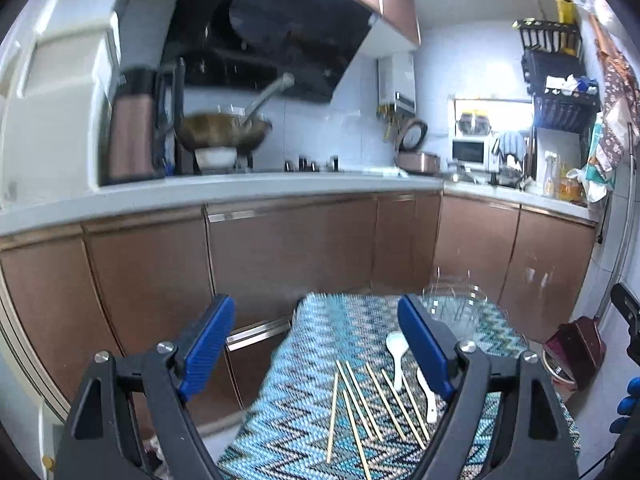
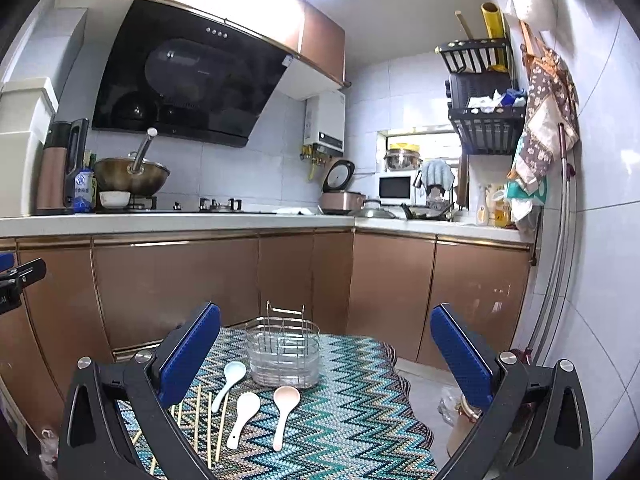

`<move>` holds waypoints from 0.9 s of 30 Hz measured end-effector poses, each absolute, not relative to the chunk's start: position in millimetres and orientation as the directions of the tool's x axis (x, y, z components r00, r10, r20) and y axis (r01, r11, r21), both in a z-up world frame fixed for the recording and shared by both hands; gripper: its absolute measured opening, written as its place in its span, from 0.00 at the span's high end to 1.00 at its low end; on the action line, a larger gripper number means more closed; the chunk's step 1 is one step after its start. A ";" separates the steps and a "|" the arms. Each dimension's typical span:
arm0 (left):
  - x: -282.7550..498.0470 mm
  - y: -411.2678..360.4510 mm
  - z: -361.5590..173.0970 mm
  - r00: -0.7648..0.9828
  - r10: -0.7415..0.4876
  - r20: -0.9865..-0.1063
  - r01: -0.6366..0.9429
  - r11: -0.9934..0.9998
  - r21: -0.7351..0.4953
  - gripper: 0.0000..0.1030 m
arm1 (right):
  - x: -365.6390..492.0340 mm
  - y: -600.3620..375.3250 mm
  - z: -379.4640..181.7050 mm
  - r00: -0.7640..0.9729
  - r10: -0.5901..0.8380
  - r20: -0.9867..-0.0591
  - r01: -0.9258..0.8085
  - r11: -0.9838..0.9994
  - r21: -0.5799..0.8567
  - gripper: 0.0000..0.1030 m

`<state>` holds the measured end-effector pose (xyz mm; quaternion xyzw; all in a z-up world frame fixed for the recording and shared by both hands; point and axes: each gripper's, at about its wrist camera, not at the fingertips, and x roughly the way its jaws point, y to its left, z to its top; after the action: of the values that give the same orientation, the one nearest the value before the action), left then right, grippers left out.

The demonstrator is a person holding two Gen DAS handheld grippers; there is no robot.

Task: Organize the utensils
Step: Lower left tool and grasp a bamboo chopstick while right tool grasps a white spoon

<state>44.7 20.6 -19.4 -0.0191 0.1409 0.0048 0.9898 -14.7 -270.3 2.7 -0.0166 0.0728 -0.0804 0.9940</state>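
Three spoons (image 2: 244, 412) on cloth between wide right gripper (image 2: 326, 354), left gripper (image 1: 316, 340) wide, chopsticks (image 1: 372, 408) seemingly below

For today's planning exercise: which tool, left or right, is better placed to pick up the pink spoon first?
Right, probably. The pink spoon lies between the open right tool's fingers, with the wire utensil holder just beyond. The left tool is open over the chopsticks; its view shows no pink spoon.
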 end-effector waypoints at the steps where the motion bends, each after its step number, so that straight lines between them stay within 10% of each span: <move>1: 52.6 21.8 -23.9 0.954 0.001 -0.300 -0.014 0.999 -0.041 0.20 | -10.3 -271.9 -0.5 0.975 -0.159 -0.156 0.154 0.987 -0.044 0.00; 23: 214.9 32.7 -146.1 0.679 -0.215 -0.702 0.086 0.973 -0.214 0.21 | 143.0 -306.6 -132.3 0.800 0.040 -0.599 0.009 0.997 0.078 0.05; 27: 252.7 29.1 -164.2 0.594 -0.278 -0.755 0.098 0.956 -0.275 0.36 | 162.3 -311.5 -147.4 0.763 0.096 -0.639 -0.027 0.993 0.117 0.18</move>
<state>252.7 29.1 -164.2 -0.1027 0.4381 -0.1061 0.8867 162.3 -311.5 -147.4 0.0504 0.3425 0.0326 0.9376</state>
